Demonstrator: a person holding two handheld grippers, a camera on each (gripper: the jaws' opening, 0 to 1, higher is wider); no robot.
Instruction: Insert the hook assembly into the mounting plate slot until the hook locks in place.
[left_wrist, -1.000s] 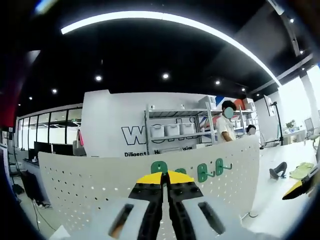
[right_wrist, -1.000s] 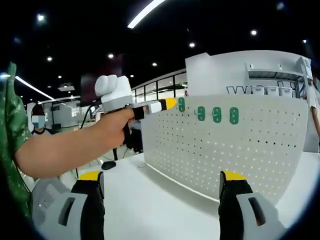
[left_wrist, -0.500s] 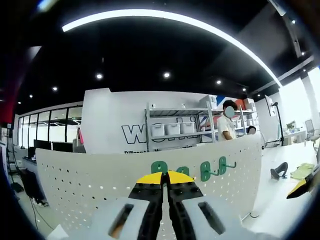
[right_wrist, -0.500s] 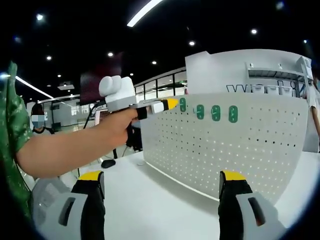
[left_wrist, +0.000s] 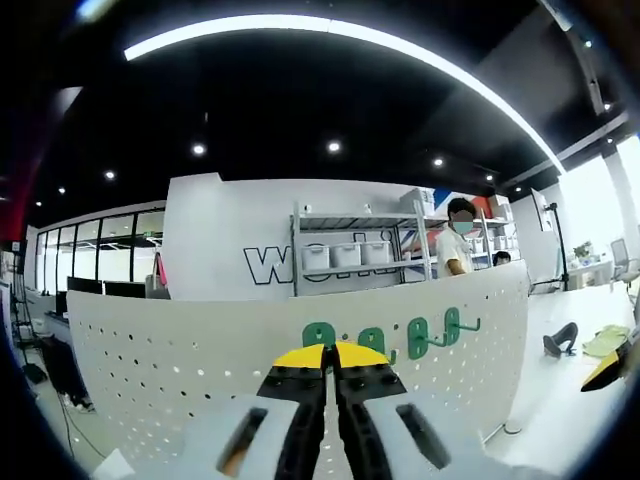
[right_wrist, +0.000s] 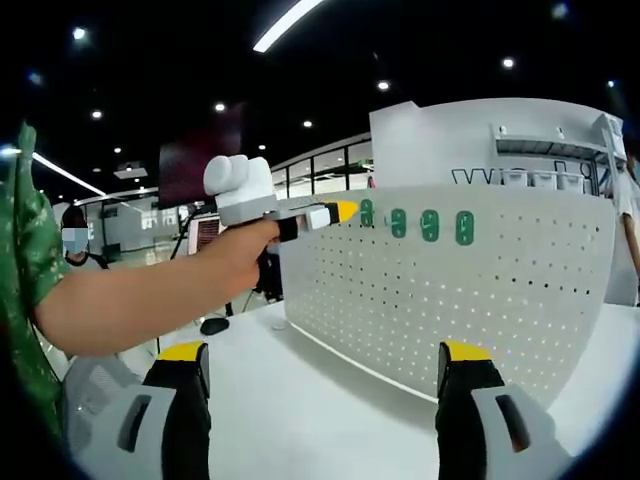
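Item: white perforated mounting plate (left_wrist: 200, 350), upright on a white table (right_wrist: 300, 400). Four green hook bases sat along its upper edge; the hook assembly (left_wrist: 452, 325) at one end showed its prong projecting, seated in the plate.

Left gripper (left_wrist: 331, 352): yellow-tipped jaws closed together, nothing visible between them, tips close before the leftmost green base (left_wrist: 318, 334). Whether they touched it could not be told.

Right gripper (right_wrist: 325, 362): jaws wide apart, holding nothing, low over the table, well back from the plate.

Left gripper view alone showed a shelf unit (left_wrist: 355, 255) carrying white bins (left_wrist: 344, 256), a person (left_wrist: 455, 240) behind the plate, and a dark object (left_wrist: 560, 338) on the table. Right gripper view alone showed the forearm (right_wrist: 140, 300) carrying the left gripper towards the plate, and a green sleeve (right_wrist: 25, 260).

Hook prongs were indistinct in the right gripper view; wall lettering (left_wrist: 268, 265) was cut off by the shelving.
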